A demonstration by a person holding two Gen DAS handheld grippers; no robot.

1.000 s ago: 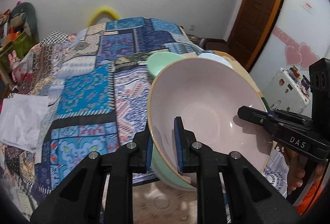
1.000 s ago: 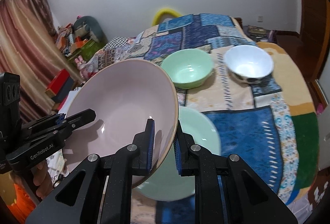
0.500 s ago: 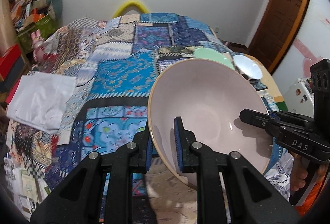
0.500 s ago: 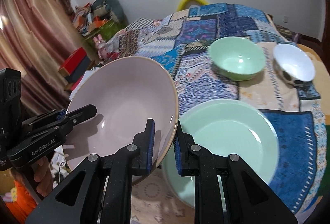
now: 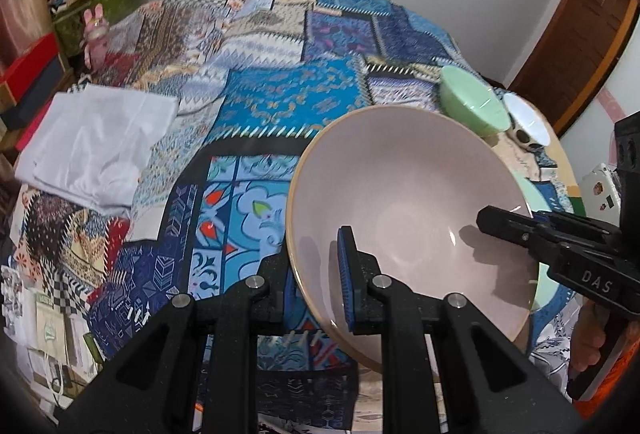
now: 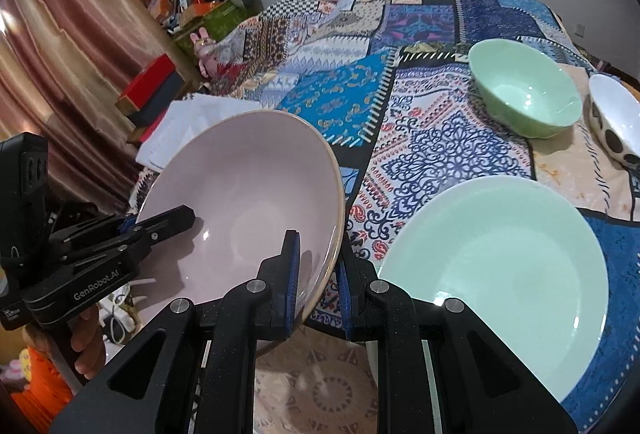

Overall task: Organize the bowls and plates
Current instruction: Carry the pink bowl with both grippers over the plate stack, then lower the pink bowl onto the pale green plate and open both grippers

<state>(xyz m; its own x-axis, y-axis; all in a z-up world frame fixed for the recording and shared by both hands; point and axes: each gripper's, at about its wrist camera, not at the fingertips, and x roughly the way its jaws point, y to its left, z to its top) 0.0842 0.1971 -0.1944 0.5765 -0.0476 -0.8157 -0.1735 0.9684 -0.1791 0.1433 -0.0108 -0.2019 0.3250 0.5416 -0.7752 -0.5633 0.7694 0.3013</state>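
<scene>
The pink bowl is gripped at opposite rim edges by both devices; the left hand-held gripper and the right hand-held gripper are each closed tight on its rim. Since a second ago the bowl has been carried sideways and lowered, clear of the green plate, which is now fully uncovered; placement on the patchwork-covered surface is judged imminent. Legible markings: "DAS" and "GenRobot.AI" on the gripper bodies.

Home bedrm: patchwork quilt on bed, curtains (cluttered corner).
</scene>
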